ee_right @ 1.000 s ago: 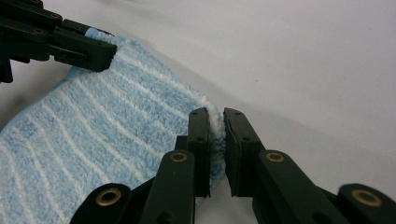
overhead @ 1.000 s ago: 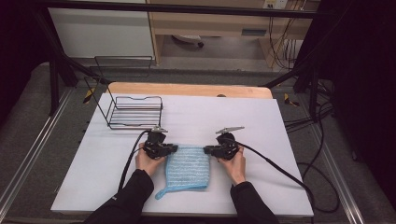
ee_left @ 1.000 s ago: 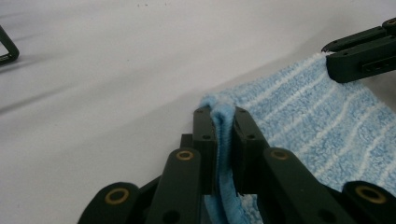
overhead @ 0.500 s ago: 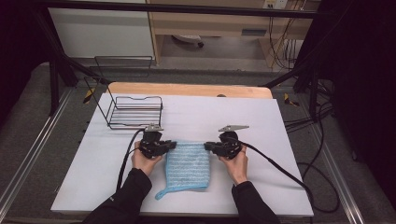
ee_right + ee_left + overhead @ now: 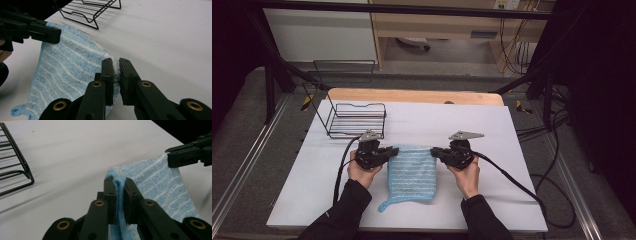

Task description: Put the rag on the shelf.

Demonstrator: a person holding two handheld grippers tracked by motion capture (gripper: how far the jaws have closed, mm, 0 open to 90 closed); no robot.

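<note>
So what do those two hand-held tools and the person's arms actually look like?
Both the left gripper and the right gripper are black, with two flat angular jaws joined by brass-coloured rivets. Each carries a grey three-cornered plate on top and trails a black cable toward the table's edge. The person wears dark long sleeves.

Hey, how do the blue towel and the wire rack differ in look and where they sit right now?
The blue towel is soft, striped cloth; the wire rack is a stiff black open frame. The towel is pinched at its two far corners by the left hand-held gripper and the right hand-held gripper; nothing touches the rack. The towel lies near the person, the rack at the table's far left. Both are over the same white table.
</note>
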